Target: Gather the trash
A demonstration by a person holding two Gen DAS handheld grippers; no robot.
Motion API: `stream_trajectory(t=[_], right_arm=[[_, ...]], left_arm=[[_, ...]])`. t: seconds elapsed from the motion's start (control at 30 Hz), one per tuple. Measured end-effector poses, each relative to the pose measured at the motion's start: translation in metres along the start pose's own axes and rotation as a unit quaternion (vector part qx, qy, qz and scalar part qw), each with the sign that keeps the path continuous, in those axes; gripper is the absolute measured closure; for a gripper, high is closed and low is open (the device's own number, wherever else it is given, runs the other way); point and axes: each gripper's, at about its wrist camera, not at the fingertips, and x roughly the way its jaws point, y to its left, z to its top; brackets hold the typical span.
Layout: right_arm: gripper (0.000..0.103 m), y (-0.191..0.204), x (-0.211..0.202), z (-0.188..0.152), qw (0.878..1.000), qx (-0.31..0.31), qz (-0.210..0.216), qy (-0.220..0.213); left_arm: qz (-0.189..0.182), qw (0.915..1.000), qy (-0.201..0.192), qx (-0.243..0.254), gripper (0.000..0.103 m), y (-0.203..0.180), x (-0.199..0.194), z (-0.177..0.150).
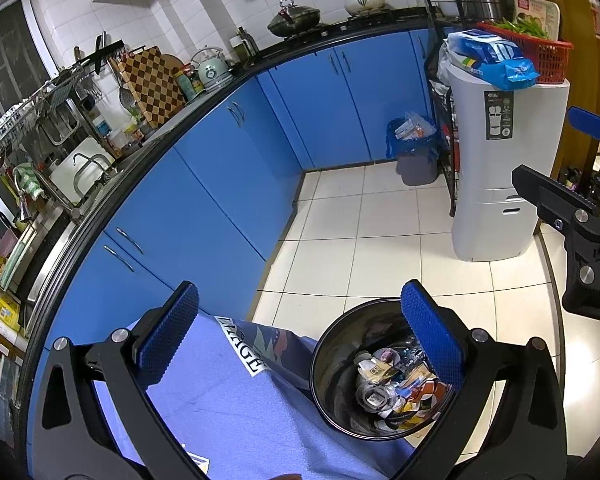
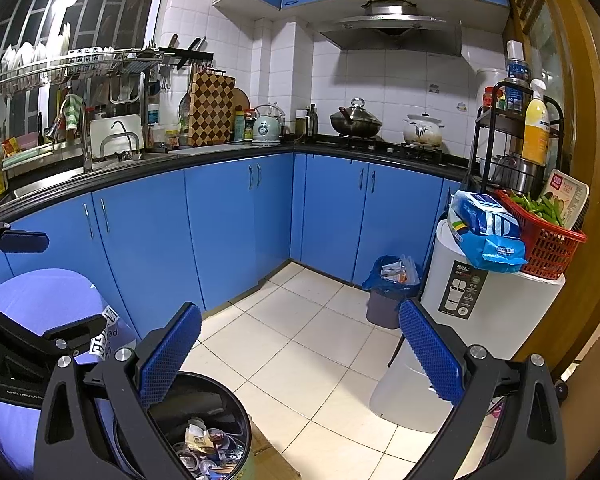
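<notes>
Two bins — one black bin [image 1: 336, 364] holding wrappers, one blue-bagged bin [image 1: 416, 156] by the cabinets; left gripper [image 1: 300, 336] and right gripper [image 2: 300, 356] both spread, empty.

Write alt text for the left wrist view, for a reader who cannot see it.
An open left gripper with blue padded fingers hovers over a round dark metal bin holding wrappers, beside a lilac cloth. Beyond lie a white tiled floor, curved blue cabinets and a grey bin with a blue liner.
</notes>
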Motion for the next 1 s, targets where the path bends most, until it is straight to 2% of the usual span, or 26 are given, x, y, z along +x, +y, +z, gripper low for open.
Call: stream_trajectory(t=[0.33, 0.8, 1.0], right_arm=[[0.006, 0.0014, -0.0003, -0.0002, 1.000, 0.003, 0.001, 0.001], [0.006, 0.0055, 0.0009, -0.0027, 1.000, 0.006, 0.003, 0.004], [0.006, 0.0076, -0.0002, -0.0026, 1.000, 0.005, 0.003, 0.004]], left_arm=[[-0.004, 0.9999, 0.008, 0.011, 0.003, -0.0064, 0.0052, -0.0040], [-0.015, 0.9997, 0.020, -0.009, 0.003, 0.0005, 0.0057, -0.0040], [-0.008, 0.9997, 0.021, -0.009, 0.003, 0.0017, 0.0064, -0.0043]])
